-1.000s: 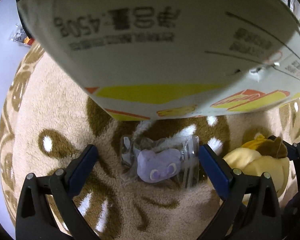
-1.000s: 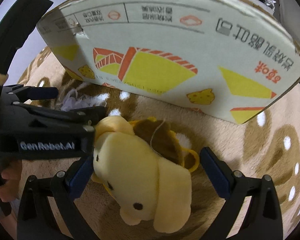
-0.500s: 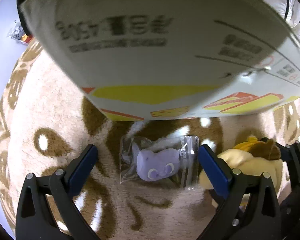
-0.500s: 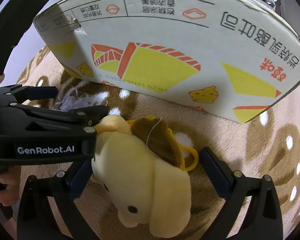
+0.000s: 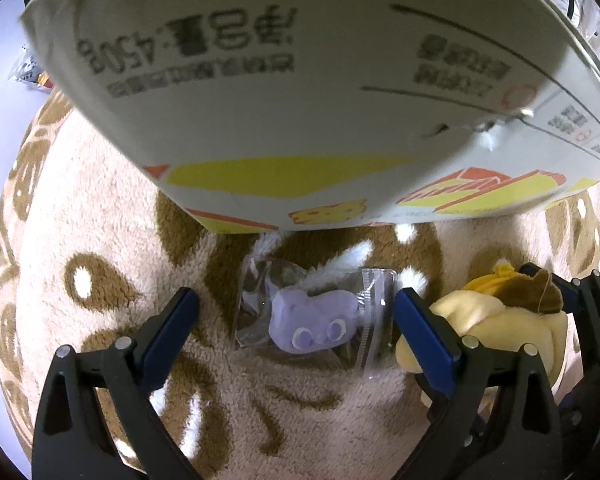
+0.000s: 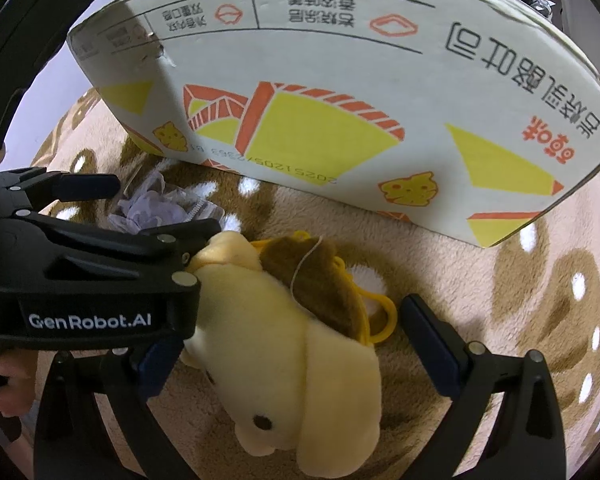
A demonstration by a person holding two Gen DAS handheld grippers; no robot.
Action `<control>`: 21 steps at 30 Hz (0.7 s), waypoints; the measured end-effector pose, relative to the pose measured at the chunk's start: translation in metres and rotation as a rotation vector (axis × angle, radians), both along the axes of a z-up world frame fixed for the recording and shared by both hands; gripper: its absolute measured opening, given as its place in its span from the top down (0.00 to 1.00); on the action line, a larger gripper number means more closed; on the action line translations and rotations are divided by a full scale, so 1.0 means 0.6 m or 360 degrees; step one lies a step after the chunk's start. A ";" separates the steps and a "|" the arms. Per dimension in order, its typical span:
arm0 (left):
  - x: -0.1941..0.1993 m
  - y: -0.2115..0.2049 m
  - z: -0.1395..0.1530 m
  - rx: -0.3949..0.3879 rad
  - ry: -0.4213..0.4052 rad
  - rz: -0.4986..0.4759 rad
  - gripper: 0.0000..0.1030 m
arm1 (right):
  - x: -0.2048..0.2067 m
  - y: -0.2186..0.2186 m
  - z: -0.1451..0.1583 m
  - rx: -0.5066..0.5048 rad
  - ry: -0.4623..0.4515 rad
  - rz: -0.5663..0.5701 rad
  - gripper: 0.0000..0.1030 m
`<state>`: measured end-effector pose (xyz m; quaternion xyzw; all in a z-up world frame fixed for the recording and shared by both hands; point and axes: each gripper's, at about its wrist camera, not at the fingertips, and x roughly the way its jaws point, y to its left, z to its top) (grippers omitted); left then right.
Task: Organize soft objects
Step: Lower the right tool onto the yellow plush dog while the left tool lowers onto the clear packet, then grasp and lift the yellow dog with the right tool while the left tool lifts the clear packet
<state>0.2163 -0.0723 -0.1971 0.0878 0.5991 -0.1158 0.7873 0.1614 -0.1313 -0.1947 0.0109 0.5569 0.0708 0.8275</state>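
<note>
A small purple plush in a clear zip bag [image 5: 314, 322] lies on the rug between the open fingers of my left gripper [image 5: 296, 312]; it also shows in the right wrist view [image 6: 156, 210]. A yellow dog plush with a brown hat [image 6: 284, 328] lies on the rug between the open fingers of my right gripper [image 6: 288, 336]; it also shows in the left wrist view [image 5: 488, 320]. Neither gripper holds anything. The left gripper's body [image 6: 84, 264] touches the dog plush's left side.
A large white cardboard box [image 5: 284, 80] with yellow and orange print stands on the rug just beyond both toys, also in the right wrist view [image 6: 340, 92]. The beige and brown patterned fluffy rug [image 5: 100, 240] lies under everything. A pale floor edge shows at far left.
Both grippers have dropped slightly closer to the toys. The purple plush bag sits more squarely between the left fingers. Both stay open.
</note>
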 end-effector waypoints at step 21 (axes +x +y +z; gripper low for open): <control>-0.005 0.106 0.027 -0.0300 0.0082 0.0155 0.67 | -0.015 0.015 0.013 0.0051 -0.0064 0.0049 0.26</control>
